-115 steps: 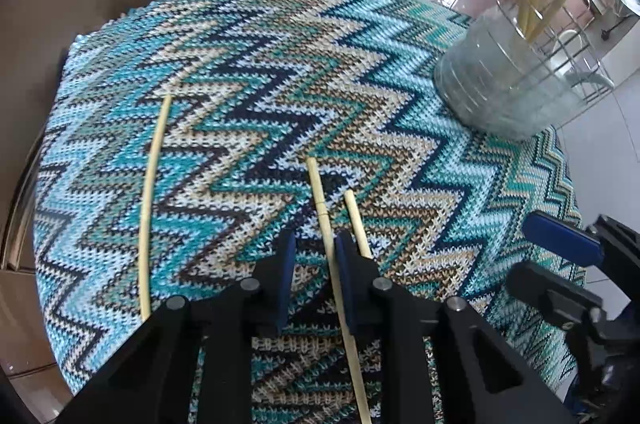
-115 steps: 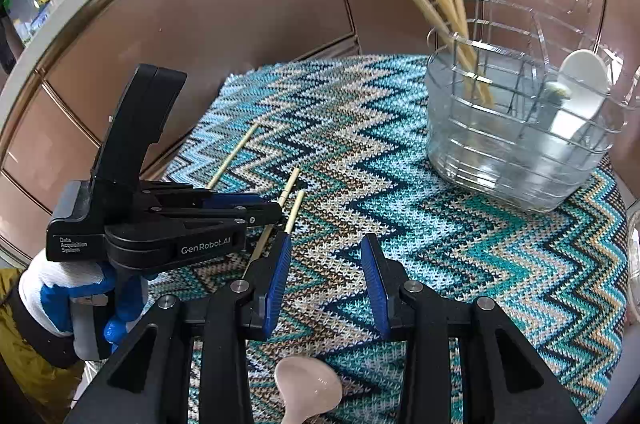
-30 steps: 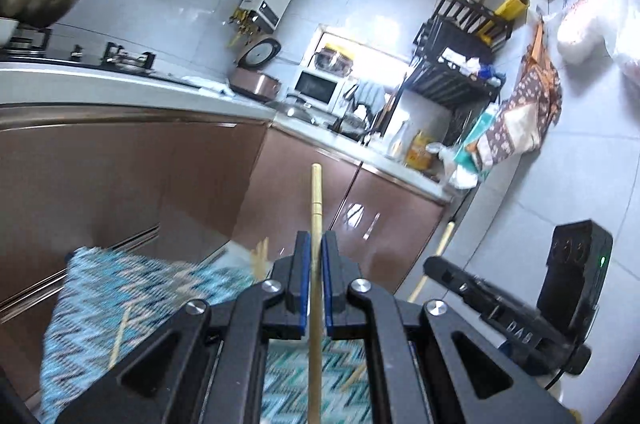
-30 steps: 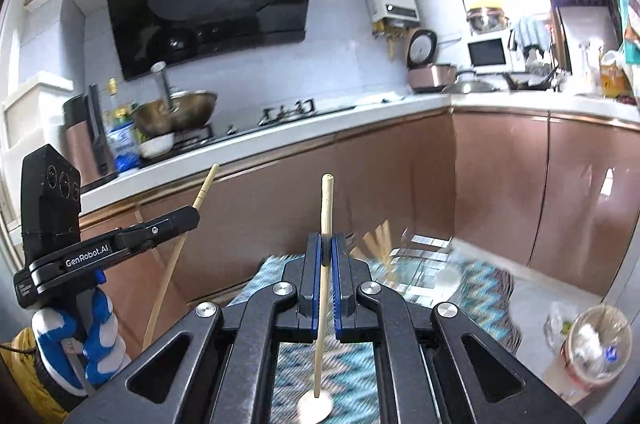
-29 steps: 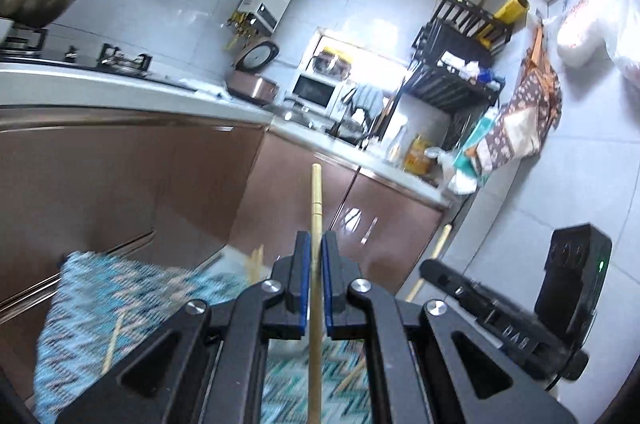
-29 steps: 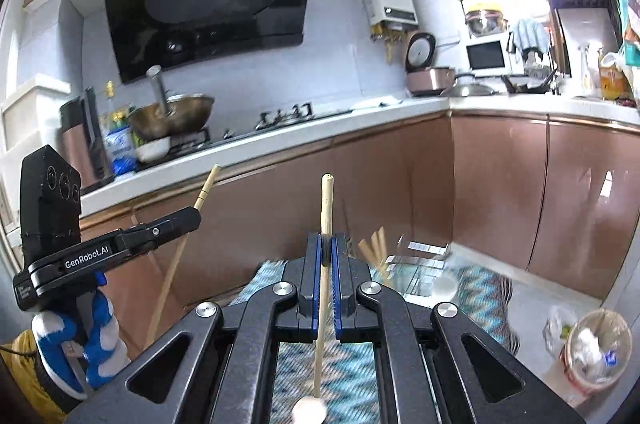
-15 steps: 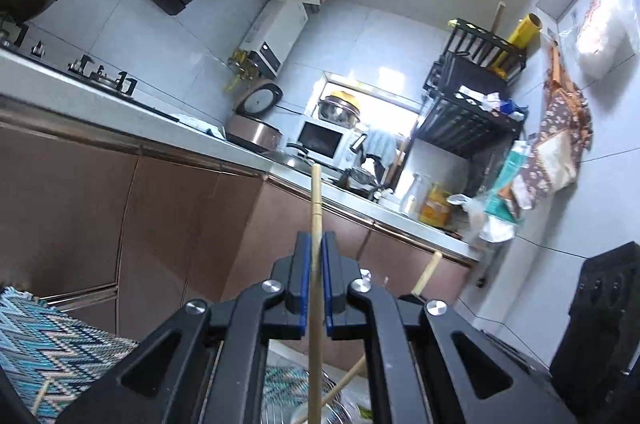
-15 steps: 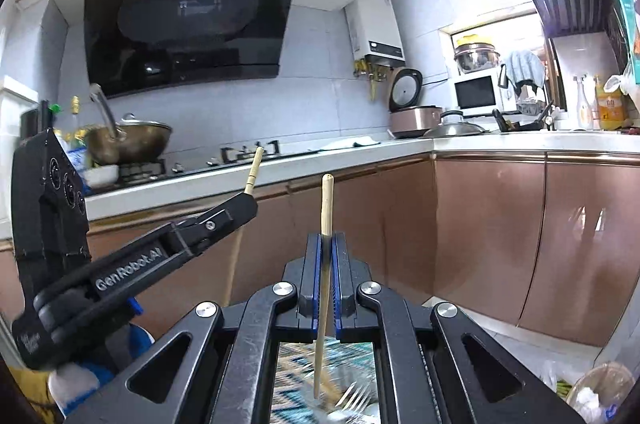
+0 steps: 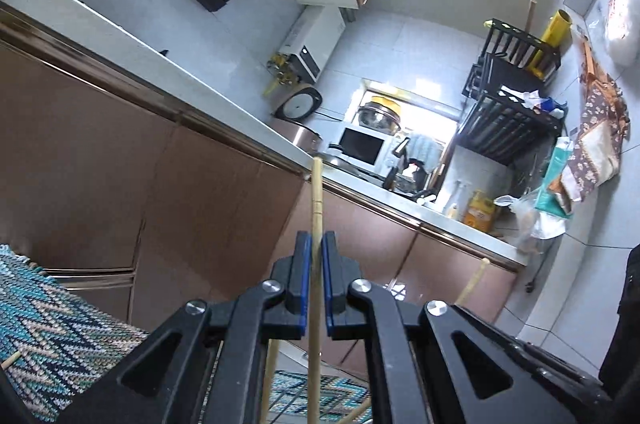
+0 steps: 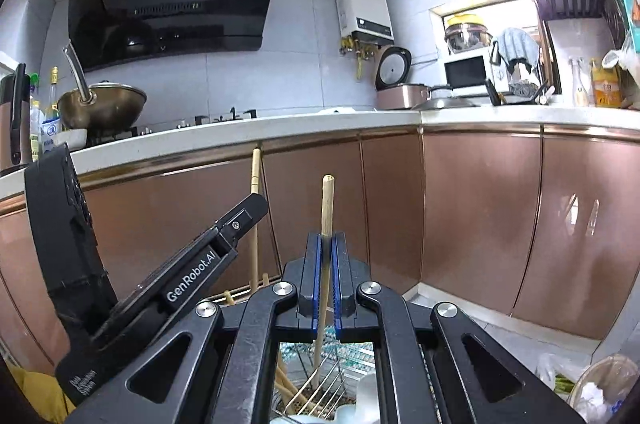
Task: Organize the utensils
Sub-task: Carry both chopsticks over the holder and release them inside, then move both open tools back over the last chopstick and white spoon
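Chopstick (image 9: pixel 317 207) clamped upright in left hand-held gripper (image 9: pixel 316 284), right hand-held gripper (image 10: pixel 327 278) clenching spoon handle (image 10: pixel 326 207), cabinets (image 10: pixel 472 207) behind.

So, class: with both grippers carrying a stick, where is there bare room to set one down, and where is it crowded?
Bare room: the zigzag cloth at the left, bordered by the brown cabinet doors, with one stick tip at its edge. Crowded: the wire holder below the right gripper, already packed with sticks and white utensils. The left gripper also hangs over sticks.
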A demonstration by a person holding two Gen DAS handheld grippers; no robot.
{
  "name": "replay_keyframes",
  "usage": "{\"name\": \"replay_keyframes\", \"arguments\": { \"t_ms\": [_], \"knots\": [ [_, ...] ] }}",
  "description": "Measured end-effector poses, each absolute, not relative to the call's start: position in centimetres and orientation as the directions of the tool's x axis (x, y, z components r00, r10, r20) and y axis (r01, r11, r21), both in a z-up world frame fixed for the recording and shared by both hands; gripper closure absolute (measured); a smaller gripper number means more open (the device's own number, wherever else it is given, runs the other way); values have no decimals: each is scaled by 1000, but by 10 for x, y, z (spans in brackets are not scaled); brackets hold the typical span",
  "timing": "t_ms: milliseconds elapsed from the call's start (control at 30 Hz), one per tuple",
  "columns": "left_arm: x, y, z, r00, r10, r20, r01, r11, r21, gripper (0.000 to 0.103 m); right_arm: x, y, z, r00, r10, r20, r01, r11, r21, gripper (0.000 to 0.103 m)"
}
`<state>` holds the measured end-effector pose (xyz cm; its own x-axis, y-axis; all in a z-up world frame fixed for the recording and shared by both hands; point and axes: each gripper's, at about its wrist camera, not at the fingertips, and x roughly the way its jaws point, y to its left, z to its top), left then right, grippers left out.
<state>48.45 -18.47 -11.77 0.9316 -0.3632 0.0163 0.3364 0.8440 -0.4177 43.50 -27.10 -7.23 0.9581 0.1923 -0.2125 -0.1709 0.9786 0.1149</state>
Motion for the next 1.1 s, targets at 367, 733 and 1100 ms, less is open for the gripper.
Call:
{"name": "replay_keyframes", "arguments": {
  "t_ms": [367,733,1100],
  "knots": [
    [438,-164,-95,941,-337,2,316,880,-354,79,413,-269,-59,958,186,-217,-160,978,134,88],
    [351,-97,-33,963,-256,-84,224,934,-277,54,337,-261,-10,975,152,-159,-126,979,162,71],
    [258,-23,2,973,-114,-201,72,976,-207,50,244,-234,25,977,158,-144,-134,977,165,55]
  ]
}}
